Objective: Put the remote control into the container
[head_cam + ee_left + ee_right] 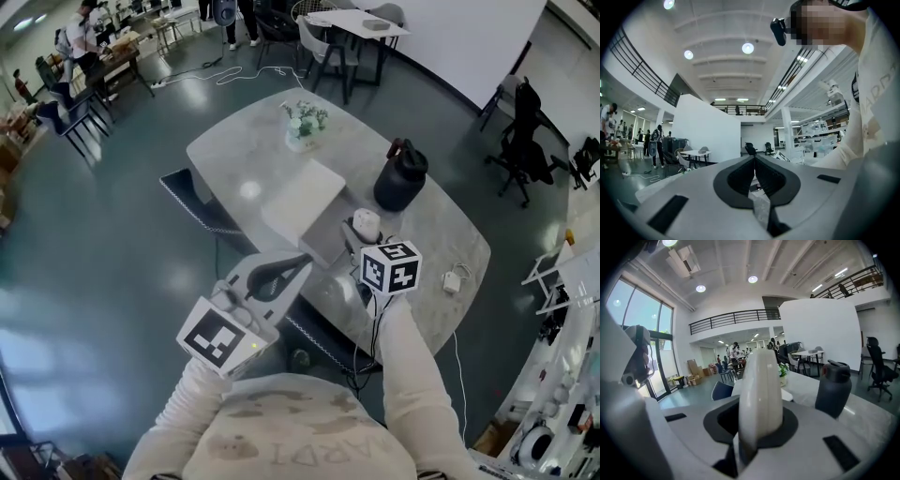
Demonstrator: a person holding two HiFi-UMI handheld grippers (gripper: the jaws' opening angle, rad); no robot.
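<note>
Remote control (761,390): only right gripper view shows right claw (760,427) clamping it.

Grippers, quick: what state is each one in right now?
Left gripper: closed, nothing between its jaws.
Right gripper: closed on the white remote control.

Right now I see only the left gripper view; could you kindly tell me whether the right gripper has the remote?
Observer: Yes, the right gripper has its fingers shut on the white remote.
Operator: Thank you; where is the container?
Observer: The white container lies on the table, just beyond the remote.
Operator: Is anything beside it?
Observer: A dark jug stands to its right, apart from it.
</note>
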